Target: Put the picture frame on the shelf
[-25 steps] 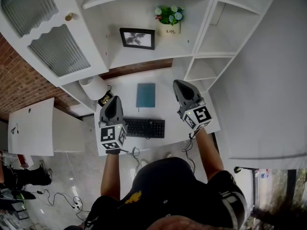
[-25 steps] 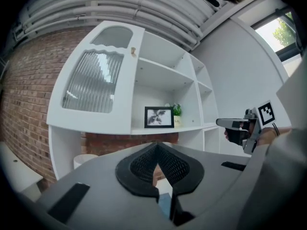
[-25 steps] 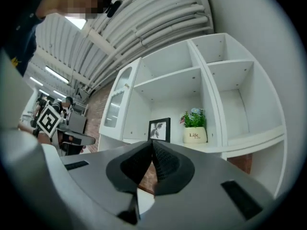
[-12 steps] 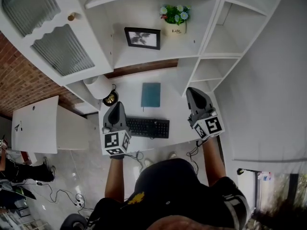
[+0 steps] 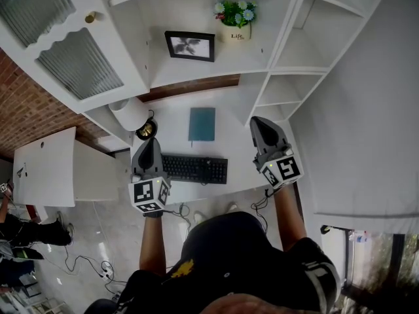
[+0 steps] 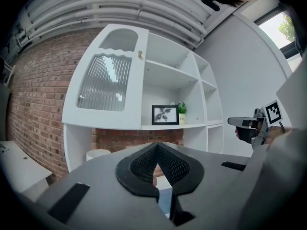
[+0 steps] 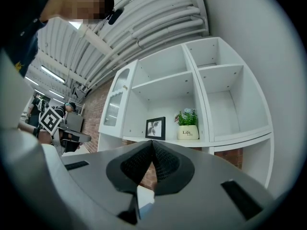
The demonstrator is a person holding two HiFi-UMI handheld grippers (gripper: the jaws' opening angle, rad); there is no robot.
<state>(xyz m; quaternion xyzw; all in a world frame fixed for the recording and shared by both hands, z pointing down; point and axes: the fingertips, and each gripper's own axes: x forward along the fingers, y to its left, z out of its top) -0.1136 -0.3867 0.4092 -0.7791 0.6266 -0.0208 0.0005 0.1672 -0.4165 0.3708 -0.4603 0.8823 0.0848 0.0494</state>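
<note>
Fingers on my left gripper (image 6: 157,150) and my right gripper (image 7: 152,145) are pressed together with nothing between them, both over the bench (image 5: 232,136). Ahead of and above them, the picture frame (image 5: 189,46) stands upright on the shelf (image 5: 196,72), near the potted plant (image 5: 234,19).

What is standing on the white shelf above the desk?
A black picture frame and a white pot of flowers beside it. Anything behind the frame is covered.
</note>
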